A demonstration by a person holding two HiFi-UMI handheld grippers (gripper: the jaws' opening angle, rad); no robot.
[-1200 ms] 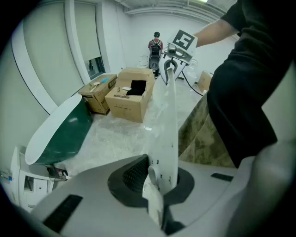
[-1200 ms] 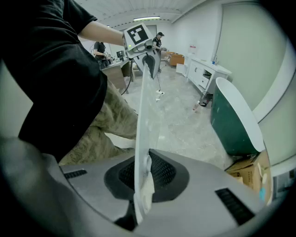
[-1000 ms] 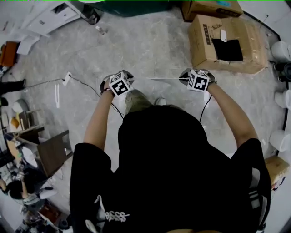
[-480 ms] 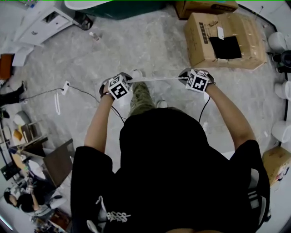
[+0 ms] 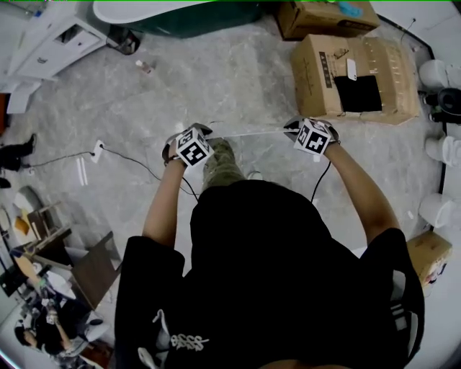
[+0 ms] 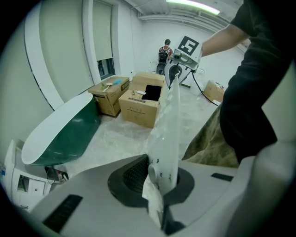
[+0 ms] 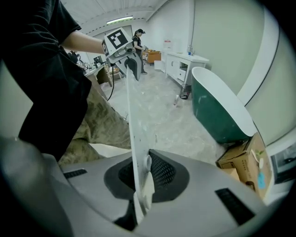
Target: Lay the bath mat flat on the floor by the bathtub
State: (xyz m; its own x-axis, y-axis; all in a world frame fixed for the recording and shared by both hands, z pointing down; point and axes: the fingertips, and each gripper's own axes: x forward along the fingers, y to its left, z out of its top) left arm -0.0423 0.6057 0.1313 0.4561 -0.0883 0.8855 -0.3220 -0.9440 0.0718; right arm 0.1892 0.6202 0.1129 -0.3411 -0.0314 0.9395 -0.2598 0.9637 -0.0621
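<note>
Bath mat point(image 6: 169, 125) carried nearer bathtub point(image 5: 180, 13) — cardboard boxes point(image 5: 360, 79) alongside.

This looks like a bathroom mocked up inside a workshop or test lab, not a lived-in home. A freestanding bathtub point(image 5: 194, 20) — dark green outside, white inside — stands on a pale marbled floor point(image 5: 238, 79), with a white vanity cabinet point(image 5: 50, 43) near it. Around these, cardboard boxes point(image 5: 360, 76) sit near the tub and a cable point(image 5: 126, 155) trails loose across the floor. A strip light point(image 6: 194, 5) runs along a plain white ceiling, and a person point(image 7: 138, 39) stands farther back in the same open room — a shared working space.
</note>
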